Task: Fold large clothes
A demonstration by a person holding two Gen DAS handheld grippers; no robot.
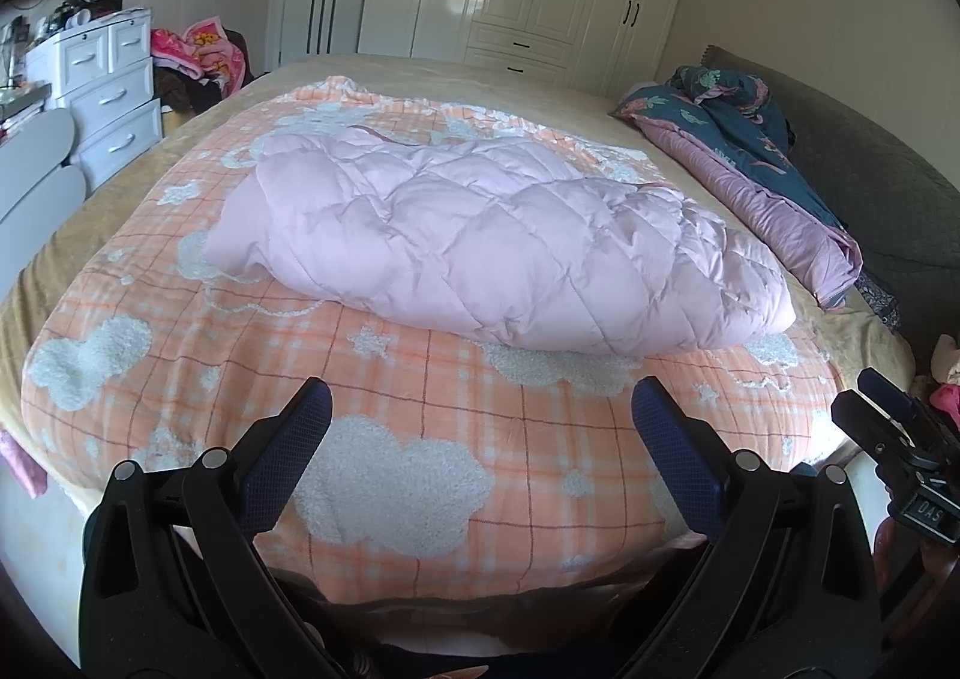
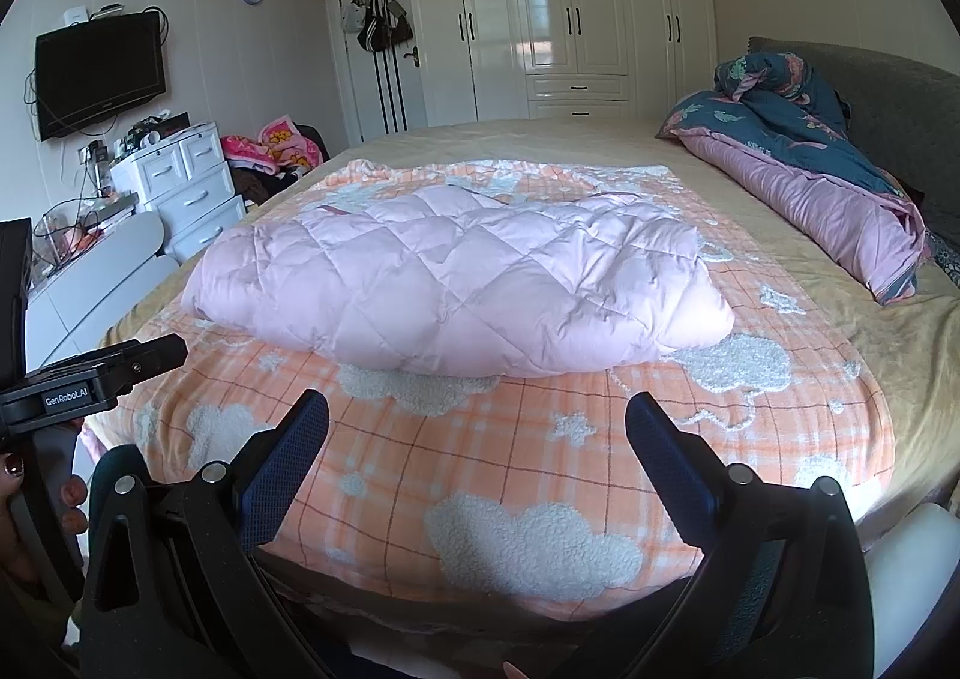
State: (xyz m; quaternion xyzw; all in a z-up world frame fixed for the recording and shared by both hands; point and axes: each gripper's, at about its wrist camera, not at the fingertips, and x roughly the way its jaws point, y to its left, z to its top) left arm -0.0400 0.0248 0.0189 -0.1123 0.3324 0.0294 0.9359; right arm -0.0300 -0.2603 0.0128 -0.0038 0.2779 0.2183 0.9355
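The pink quilted jacket (image 1: 480, 247) lies folded in a bundle at the centre of the orange plaid blanket (image 1: 420, 439) on the bed. Left tongs (image 1: 480, 409) and right tongs (image 2: 477, 421) both stand wide apart, empty, short of the jacket above the blanket's near edge.

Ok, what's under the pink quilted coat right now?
The pink quilted coat lies on the orange plaid blanket, spread over the bed. Anything directly beneath the coat is hidden.

Bed (image 2: 888, 355): plaid blanket (image 2: 480, 457), folded quilt (image 2: 810, 199)
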